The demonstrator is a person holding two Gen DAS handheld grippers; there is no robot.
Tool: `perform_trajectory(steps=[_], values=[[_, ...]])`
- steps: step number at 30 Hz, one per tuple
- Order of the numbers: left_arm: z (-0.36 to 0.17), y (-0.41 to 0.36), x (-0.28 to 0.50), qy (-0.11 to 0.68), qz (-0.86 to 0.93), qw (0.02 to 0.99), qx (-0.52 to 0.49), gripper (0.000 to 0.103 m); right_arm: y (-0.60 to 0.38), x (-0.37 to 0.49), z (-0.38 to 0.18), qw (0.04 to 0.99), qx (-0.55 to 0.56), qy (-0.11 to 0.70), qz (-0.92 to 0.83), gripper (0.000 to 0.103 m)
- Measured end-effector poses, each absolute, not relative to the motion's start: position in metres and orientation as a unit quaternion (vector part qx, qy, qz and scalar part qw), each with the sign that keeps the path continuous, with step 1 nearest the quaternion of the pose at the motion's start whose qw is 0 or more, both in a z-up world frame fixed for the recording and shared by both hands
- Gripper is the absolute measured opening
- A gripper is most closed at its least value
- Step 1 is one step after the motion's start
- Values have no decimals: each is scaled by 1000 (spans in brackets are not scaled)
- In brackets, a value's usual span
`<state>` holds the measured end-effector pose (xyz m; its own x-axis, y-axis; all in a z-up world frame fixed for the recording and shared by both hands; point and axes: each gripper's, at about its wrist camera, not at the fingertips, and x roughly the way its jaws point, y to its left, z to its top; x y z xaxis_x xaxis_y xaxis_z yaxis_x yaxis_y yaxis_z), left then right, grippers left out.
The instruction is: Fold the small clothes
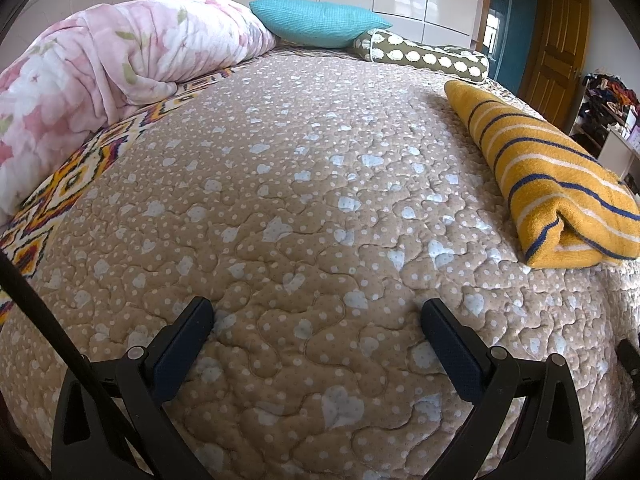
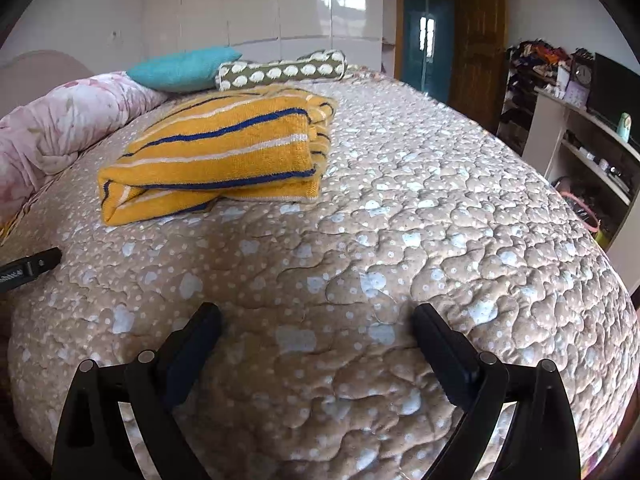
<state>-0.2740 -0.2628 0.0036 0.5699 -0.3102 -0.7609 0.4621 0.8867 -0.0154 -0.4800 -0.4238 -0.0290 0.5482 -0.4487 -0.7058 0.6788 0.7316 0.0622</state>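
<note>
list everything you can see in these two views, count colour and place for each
striped garment: 1, mustard yellow with blue and white stripes, folded, lying on the quilt
quilt: 1, tan with pale hearts and dots, covering the bed
blanket: 1, pink floral, bunched along the bed's far left
cushion: 1, turquoise, at the head of the bed
bolster: 1, olive with white spots, beside the cushion
shelf unit: 1, pale, right of the bed, cluttered
door: 1, brown wood, far wall
left hand-held gripper: 1, black, open over the quilt
right hand-held gripper: 1, black, open over the quilt

Fuzzy, perhaps knitted sweater [image 2: 224, 152]; quilted bedspread [image 2: 400, 240]
</note>
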Motion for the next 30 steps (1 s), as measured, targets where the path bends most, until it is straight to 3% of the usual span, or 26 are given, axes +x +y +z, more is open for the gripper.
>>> perform_trajectory(steps=[6,8,10,15,23,30], values=[[3,-263,-274,408,-219,881,92,103,-429,-467,43,904,145,284,-285,76],[3,-263,-275,408,-220,881,91,103,-437,-440,61,910,131,288,-268,58],[3,-263,-275,408,-221,881,90,103,-453,-408,64,907,137,308,-251,48],[3,-260,-276,407,-222,882,88,103,-500,-343,6,854,196,418,-241,49],[4,-265,-273,406,-220,883,85,103,-451,-344,68,915,153,320,-191,49],[4,-270,-269,403,-227,884,75,103,-438,-291,-6,881,240,402,-71,46]])
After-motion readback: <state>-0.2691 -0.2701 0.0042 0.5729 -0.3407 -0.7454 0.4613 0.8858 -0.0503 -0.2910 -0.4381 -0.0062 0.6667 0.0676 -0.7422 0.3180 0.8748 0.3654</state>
